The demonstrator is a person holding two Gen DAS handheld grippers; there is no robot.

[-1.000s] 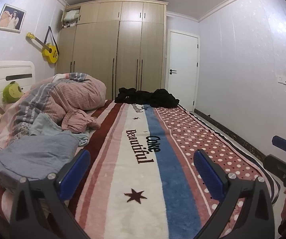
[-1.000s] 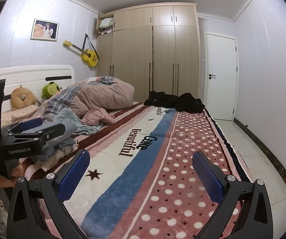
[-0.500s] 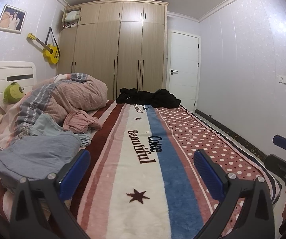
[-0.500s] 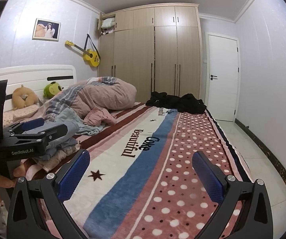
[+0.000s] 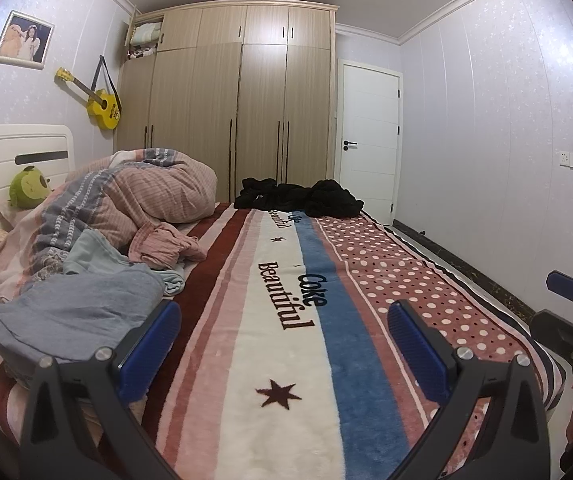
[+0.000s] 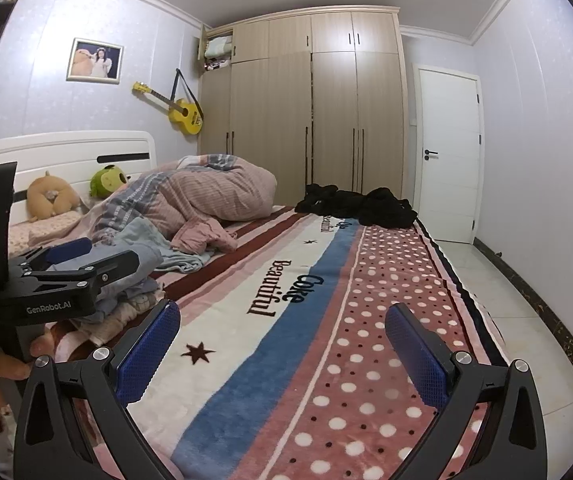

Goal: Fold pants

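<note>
Grippers both hover spread and holding nothing: left gripper (image 5: 284, 344), right gripper (image 6: 282, 346). Black pants (image 5: 300, 198) lie crumpled at twelve o'clock on the striped blanket (image 5: 286, 300), their shape hard to read. Folded clothes (image 5: 74, 312) at nine o'clock are partly cut off.

The changes are slight. In the left wrist view the bed (image 5: 282, 344) scene sits a little higher and further right than a second ago: the black clothes (image 5: 298, 200) at the far end, the wardrobe (image 5: 242, 100) and the guitar (image 5: 100, 100) all drift that way, so the left gripper (image 5: 282, 350) is tipping slightly down and left. In the right wrist view the same things slide right and down, and the left gripper (image 6: 66, 268) at the left edge rises a little. The right gripper (image 6: 282, 350) turns slightly left.
</note>
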